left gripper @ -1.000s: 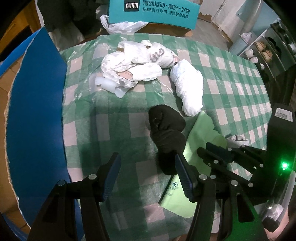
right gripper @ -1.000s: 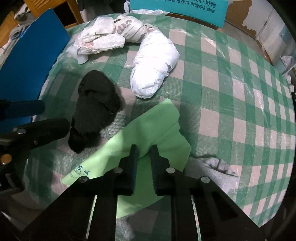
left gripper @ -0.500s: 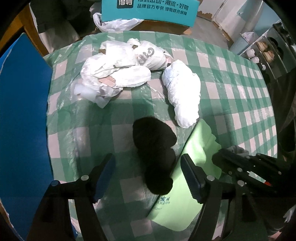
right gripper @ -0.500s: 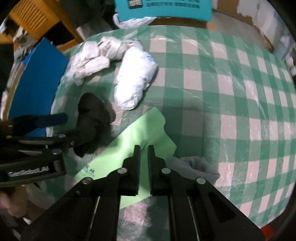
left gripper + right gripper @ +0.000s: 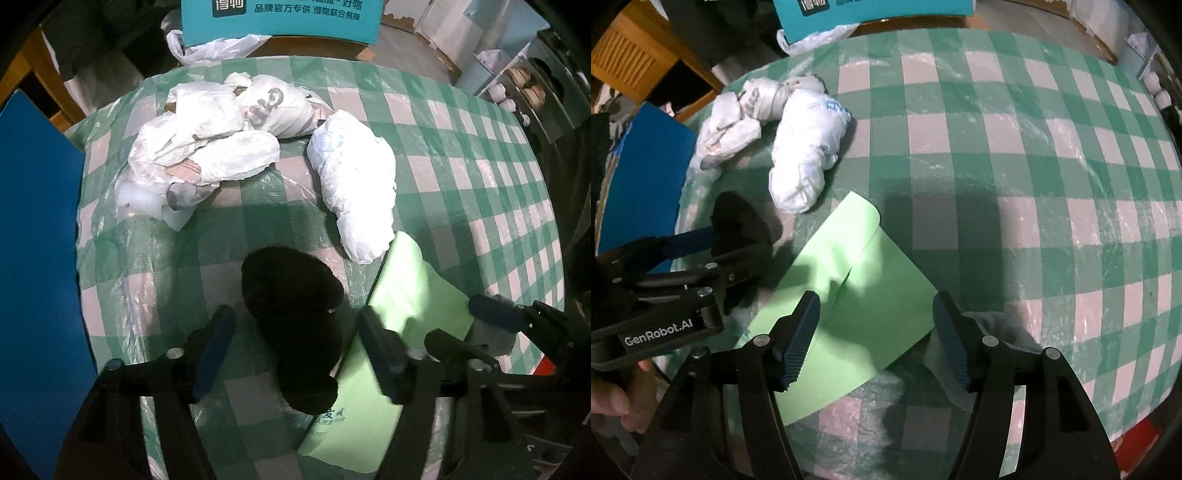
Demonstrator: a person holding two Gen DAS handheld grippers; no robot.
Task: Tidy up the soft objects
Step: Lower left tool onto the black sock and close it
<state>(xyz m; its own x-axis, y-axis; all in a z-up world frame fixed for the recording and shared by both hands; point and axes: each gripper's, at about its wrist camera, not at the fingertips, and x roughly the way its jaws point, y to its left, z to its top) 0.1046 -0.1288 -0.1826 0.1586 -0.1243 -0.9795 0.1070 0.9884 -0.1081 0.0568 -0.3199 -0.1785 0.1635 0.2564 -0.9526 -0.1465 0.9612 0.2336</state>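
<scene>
Left gripper [image 5: 295, 339] jaws closing w/ black sock [image 5: 295, 325] between, not pinched; right gripper [image 5: 875, 332] opening over green cloth [image 5: 857, 295], nothing held.

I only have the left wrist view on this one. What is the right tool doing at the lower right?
Observer: The right tool hangs over the near corner of the green sheet, jaws opening, pads pressing on nothing.
Operator: And the grey patch beside it?
Observer: That is a grey cloth on the checked tablecloth. Its edge seems to run under the sheet.
</scene>
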